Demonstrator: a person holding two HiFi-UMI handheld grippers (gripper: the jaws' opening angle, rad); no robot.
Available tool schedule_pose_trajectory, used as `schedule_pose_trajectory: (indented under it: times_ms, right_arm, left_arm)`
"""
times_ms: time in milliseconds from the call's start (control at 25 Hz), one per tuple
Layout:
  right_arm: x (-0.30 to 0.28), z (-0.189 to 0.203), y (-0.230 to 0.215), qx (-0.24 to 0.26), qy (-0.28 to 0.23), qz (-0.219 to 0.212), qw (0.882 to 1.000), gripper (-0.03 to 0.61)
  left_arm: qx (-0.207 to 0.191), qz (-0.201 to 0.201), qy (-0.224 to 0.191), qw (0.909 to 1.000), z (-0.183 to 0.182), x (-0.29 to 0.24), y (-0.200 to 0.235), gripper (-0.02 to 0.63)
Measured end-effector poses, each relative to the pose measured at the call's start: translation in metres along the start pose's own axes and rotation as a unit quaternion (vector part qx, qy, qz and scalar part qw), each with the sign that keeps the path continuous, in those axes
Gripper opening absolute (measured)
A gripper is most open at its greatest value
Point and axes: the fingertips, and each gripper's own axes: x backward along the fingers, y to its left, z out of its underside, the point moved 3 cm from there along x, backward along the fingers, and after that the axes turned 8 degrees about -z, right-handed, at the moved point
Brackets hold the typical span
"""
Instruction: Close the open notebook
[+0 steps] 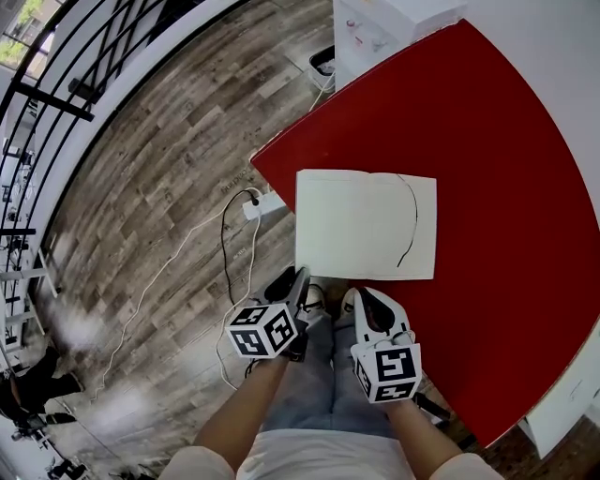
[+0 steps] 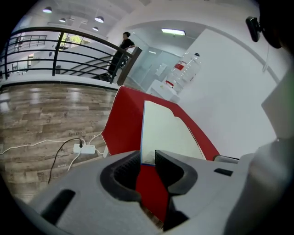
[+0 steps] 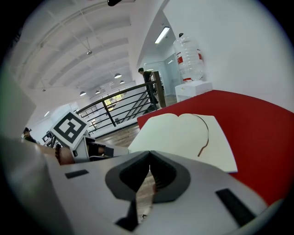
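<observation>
The open notebook lies flat on the red table, blank white pages up, with a dark ribbon marker curving across its right page. My left gripper hovers just off the table's near edge, short of the notebook's near left corner. Its jaws stand apart with nothing between them; in the left gripper view the notebook shows beyond the gap. My right gripper is beside it, below the notebook's near edge. Its jaws meet at the tips and hold nothing; the notebook lies ahead.
A white power strip with cables lies on the wooden floor left of the table. A white cabinet with a water bottle stands beyond the table's far end. A black railing runs along the far left. My legs are below the grippers.
</observation>
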Motion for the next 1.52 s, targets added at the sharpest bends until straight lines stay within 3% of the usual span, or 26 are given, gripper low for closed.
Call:
schedule_pose_trajectory:
  times_ms: [200,760,1040,1280,1520]
  right_arm:
    - [0.002,0.002,-0.004,-0.004,0.001,0.007,1.000,0.006]
    - [0.011,-0.007,-0.007,-0.009,-0.016,0.012,1.000,0.006]
    - [0.030,-0.016,-0.018,-0.021,-0.036,0.024,0.999,0.006]
    - [0.047,-0.017,-0.036,-0.037,-0.055,0.041,0.997,0.006]
    - [0.067,-0.018,-0.052,-0.054,-0.074,0.063,0.994,0.006]
  left_arm:
    - [-0.009,-0.009,-0.006,0.9999,-0.003,0.004,0.003,0.038]
    - [-0.075,-0.003,-0.023,0.9969,-0.026,0.035,-0.020,0.026]
    - [-0.161,0.017,-0.050,0.9855,-0.044,0.062,-0.065,0.026]
    - [-0.187,0.042,-0.060,0.9796,-0.049,0.070,-0.103,0.025]
    - [-0.236,0.064,-0.067,0.9674,-0.045,0.073,-0.142,0.023]
